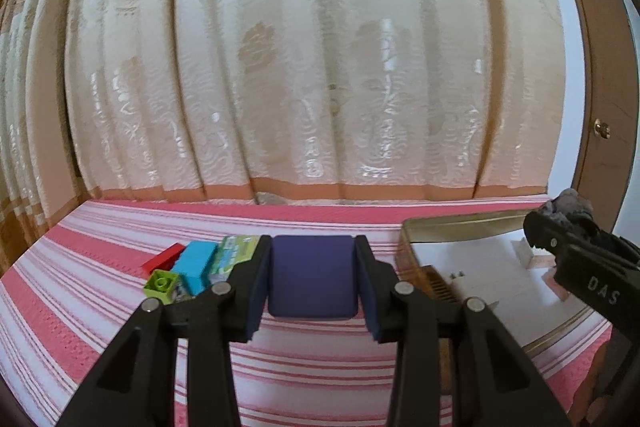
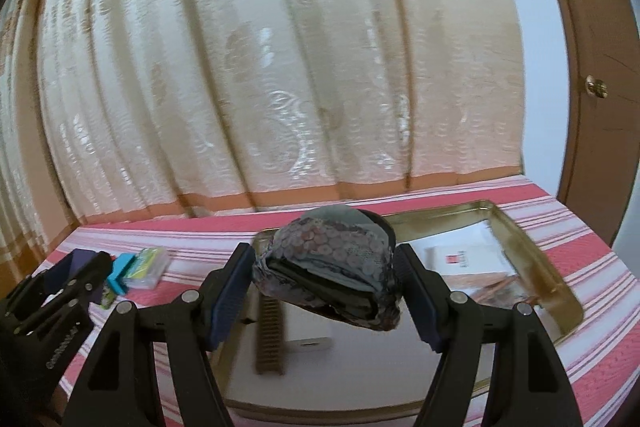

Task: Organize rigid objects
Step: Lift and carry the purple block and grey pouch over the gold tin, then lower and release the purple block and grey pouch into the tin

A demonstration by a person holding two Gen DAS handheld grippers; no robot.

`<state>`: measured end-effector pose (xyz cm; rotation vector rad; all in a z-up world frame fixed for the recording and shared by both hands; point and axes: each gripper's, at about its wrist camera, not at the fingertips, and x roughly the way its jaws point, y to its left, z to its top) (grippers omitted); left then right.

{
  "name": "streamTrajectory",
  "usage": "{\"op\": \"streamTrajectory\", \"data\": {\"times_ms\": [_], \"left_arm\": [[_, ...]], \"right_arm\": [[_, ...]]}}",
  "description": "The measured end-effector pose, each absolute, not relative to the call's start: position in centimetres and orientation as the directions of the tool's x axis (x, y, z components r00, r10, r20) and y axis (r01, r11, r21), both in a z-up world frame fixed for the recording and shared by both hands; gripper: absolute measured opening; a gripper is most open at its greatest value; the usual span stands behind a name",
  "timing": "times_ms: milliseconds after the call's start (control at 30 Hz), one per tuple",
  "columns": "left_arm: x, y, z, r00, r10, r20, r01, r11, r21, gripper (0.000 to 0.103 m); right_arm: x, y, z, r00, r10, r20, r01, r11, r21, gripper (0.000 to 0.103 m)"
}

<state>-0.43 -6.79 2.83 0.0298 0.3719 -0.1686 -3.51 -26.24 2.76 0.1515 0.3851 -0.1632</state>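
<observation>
Left wrist view, left hand-held gripper point(image 1: 313, 285) clamping navy block point(image 1: 312, 275), striped cloth point(image 1: 120, 323)

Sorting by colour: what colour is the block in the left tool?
Dark blue block; clearest in the left wrist view.

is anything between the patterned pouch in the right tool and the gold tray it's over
Nothing visible blocks the drop. The right tool holds the patterned pouch above the gold tray. In the tray lie a wooden comb below the pouch and papers to the right, which it could land on.
</observation>
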Motion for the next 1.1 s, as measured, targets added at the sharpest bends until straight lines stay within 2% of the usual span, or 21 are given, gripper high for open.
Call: {"op": "streamTrajectory", "data": {"times_ms": [467, 633, 900, 1100], "left_arm": [[-0.6, -13.8, 3.5, 0.9, -0.249, -0.358, 0.274, 0.962, 0.02, 0.038], [-0.5, -16.7, 3.0, 0.886, -0.275, -0.373, 0.312, 0.949, 0.04, 0.038], [0.1, -20.2, 1.7, 0.867, -0.283, -0.411, 0.343, 0.936, 0.078, 0.038], [1.0, -21.0, 0.4, 0.848, -0.269, -0.457, 0.344, 0.935, 0.088, 0.038]], "right_arm": [[-3.9, -32.1, 2.3, 0.87, -0.294, -0.395, 0.322, 0.947, 0.006, 0.073], [-3.2, -33.9, 1.7, 0.833, -0.35, -0.428, 0.367, 0.929, -0.045, 0.073], [-2.5, -35.8, 1.3, 0.809, -0.352, -0.471, 0.377, 0.925, -0.044, 0.073], [-1.2, -35.4, 0.4, 0.775, -0.369, -0.513, 0.372, 0.923, -0.101, 0.073]]}}
